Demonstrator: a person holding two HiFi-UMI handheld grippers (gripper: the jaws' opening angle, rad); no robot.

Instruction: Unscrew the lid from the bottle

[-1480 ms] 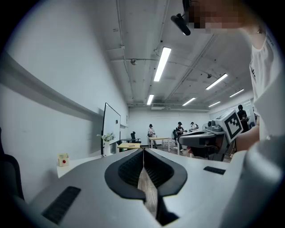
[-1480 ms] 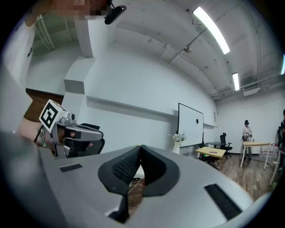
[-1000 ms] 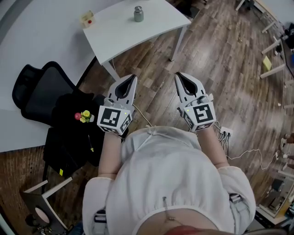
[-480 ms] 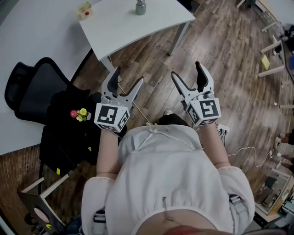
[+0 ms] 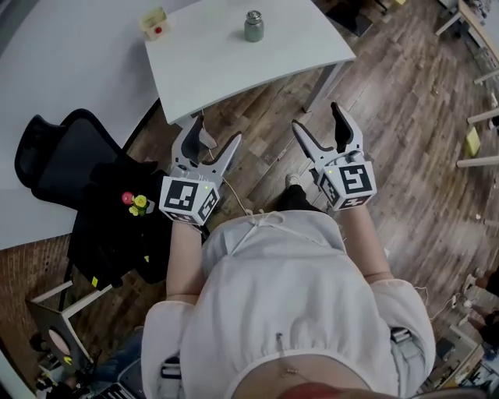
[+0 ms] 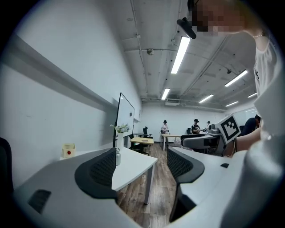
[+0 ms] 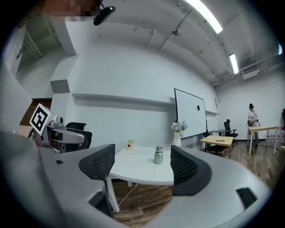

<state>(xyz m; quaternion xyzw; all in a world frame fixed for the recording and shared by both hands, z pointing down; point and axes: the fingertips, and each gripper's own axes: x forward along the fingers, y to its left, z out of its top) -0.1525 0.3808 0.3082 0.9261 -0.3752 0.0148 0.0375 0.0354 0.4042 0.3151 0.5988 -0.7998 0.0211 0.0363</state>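
Observation:
A small grey-green metal bottle (image 5: 253, 26) with a silver lid stands upright on the white table (image 5: 210, 70), well ahead of both grippers. The right gripper view shows the bottle (image 7: 158, 156) far off, framed between the jaws. In the left gripper view the bottle (image 6: 117, 156) peeps out beside the left jaw. My left gripper (image 5: 216, 134) and right gripper (image 5: 317, 121) are held side by side over the wooden floor, short of the table's edge. Both stand open with nothing between the jaws, as the left gripper (image 6: 142, 167) and right gripper (image 7: 141, 165) also show in their own views.
A small yellowish box with a red button (image 5: 154, 22) sits at the table's far left. A black office chair (image 5: 62, 167) with dark bags stands to my left. A vase of flowers (image 7: 177, 132) and a whiteboard (image 7: 190, 112) are beyond the table. People stand far back in the room.
Both grippers went from shut to open. The head view has shifted, so the table and bottle now sit further right and lower in it.

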